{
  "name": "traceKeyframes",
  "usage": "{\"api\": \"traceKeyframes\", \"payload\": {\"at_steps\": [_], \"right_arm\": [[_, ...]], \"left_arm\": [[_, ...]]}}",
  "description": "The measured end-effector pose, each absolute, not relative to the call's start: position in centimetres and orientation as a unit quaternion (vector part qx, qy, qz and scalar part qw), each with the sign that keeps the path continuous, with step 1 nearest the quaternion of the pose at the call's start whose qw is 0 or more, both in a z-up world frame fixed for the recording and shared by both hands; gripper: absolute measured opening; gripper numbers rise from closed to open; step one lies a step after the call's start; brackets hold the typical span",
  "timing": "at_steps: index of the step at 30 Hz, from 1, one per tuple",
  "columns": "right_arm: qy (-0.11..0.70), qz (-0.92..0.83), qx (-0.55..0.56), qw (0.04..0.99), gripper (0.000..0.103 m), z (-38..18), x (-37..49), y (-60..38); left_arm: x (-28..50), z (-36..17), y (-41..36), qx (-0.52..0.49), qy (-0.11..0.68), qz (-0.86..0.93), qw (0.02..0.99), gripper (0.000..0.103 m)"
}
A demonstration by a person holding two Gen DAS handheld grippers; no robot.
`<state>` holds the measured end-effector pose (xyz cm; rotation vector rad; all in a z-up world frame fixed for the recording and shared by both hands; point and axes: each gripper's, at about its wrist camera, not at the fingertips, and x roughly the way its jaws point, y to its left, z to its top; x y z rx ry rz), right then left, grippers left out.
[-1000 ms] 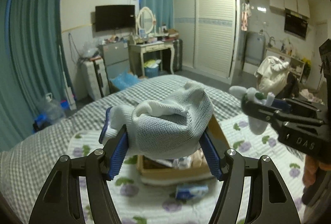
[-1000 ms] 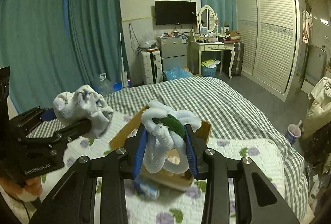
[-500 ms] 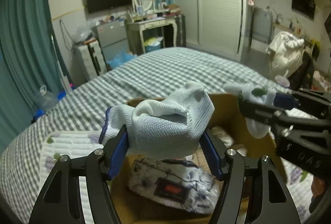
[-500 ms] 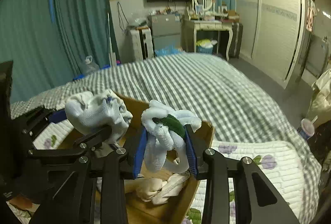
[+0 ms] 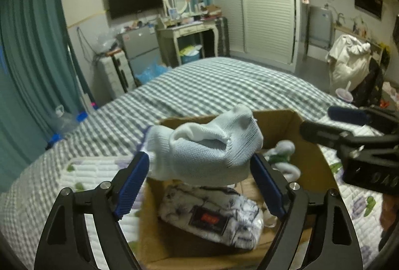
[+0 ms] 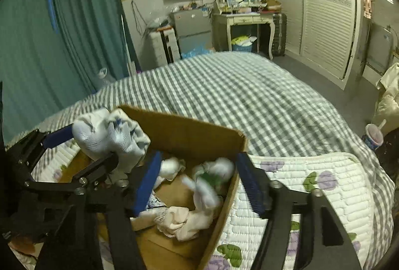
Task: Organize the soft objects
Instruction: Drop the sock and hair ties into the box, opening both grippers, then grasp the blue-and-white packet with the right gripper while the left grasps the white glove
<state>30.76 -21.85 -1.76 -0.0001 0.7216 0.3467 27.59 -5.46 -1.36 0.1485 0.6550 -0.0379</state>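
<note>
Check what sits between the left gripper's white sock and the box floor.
Floral pouch lies in the cardboard box under the white sock, per left wrist view.

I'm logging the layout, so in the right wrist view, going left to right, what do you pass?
White knitted sock in the left claw → brown cardboard box → white quilted floral mat → lidded drink cup.

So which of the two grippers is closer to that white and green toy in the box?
Right. The right gripper is open directly over the toy, which lies blurred inside the box. The left gripper is shut on a sock over the box's other side.
</note>
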Motion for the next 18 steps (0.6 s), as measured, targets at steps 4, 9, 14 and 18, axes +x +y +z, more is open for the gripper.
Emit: {"api": "traceKeyframes", "payload": {"at_steps": [4, 9, 14, 18], "right_arm": [[0.329, 0.161, -0.003, 0.93, 0.069, 1.7, 27.5, -22.1], [0.297, 0.156, -0.018, 0.942, 0.081, 6.8, 21.5, -22.0], [0.279, 0.16, -0.046, 0.946, 0.093, 10.1, 15.8, -21.3], [0.276, 0.171, -0.062, 0.944, 0.096, 10.9, 12.0, -20.0]], "left_arm": [[24.5, 2.0, -4.9, 0.064, 0.294, -0.016, 0.954, 0.084], [19.9, 6.8, -3.6, 0.049, 0.259, -0.013, 0.964, 0.084], [14.0, 10.5, -2.3, 0.049, 0.215, -0.014, 0.975, 0.097], [10.2, 11.6, -0.9, 0.048, 0.199, -0.014, 0.979, 0.098]]}}
